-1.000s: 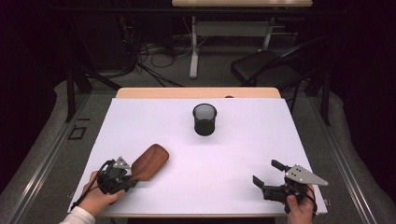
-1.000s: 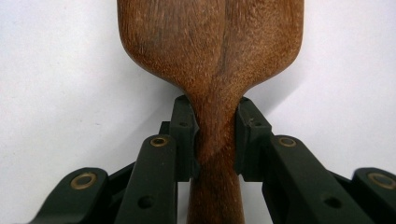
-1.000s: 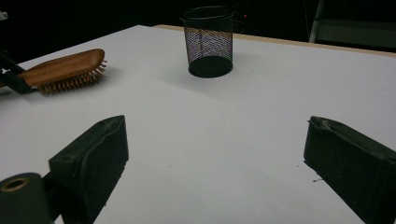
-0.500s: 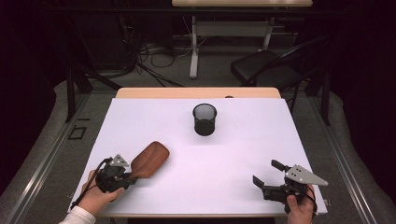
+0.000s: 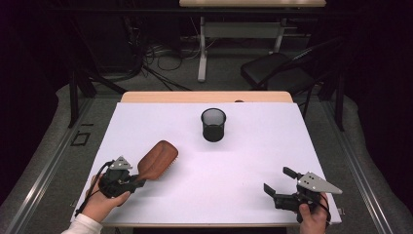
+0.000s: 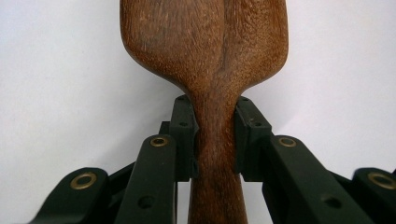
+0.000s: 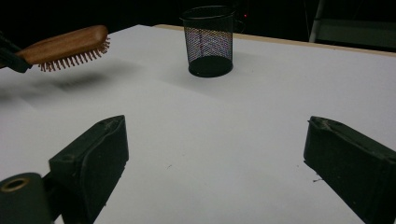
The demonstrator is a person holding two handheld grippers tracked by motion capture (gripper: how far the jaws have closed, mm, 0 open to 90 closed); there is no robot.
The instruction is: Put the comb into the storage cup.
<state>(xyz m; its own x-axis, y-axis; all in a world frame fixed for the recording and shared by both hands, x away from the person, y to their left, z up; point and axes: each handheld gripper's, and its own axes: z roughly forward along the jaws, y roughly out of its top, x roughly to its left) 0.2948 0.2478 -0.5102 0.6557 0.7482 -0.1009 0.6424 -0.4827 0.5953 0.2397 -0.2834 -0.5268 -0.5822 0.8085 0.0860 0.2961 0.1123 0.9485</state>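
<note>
A brown wooden hairbrush [image 5: 157, 159] is held at the near left of the white table, bristles down. My left gripper [image 5: 139, 183] is shut on its handle; in the left gripper view both pads clamp the narrow neck of the hairbrush [image 6: 215, 140]. In the right gripper view the hairbrush [image 7: 65, 46] hangs clear of the table with a shadow under it. A black mesh cup [image 5: 213, 125] stands upright at the table's middle far part. My right gripper [image 5: 279, 183] rests open near the front right edge, nothing between its jaws.
The white table [image 5: 253, 165] has a wooden strip along its far edge. Behind it on the floor stand a dark chair [image 5: 277, 73], a table leg and tangled cables. The mesh cup [image 7: 208, 41] is well ahead of the right gripper [image 7: 215, 163].
The left gripper has lifted the hairbrush a little and carried it slightly forward and to the right. The right gripper has stayed put.
</note>
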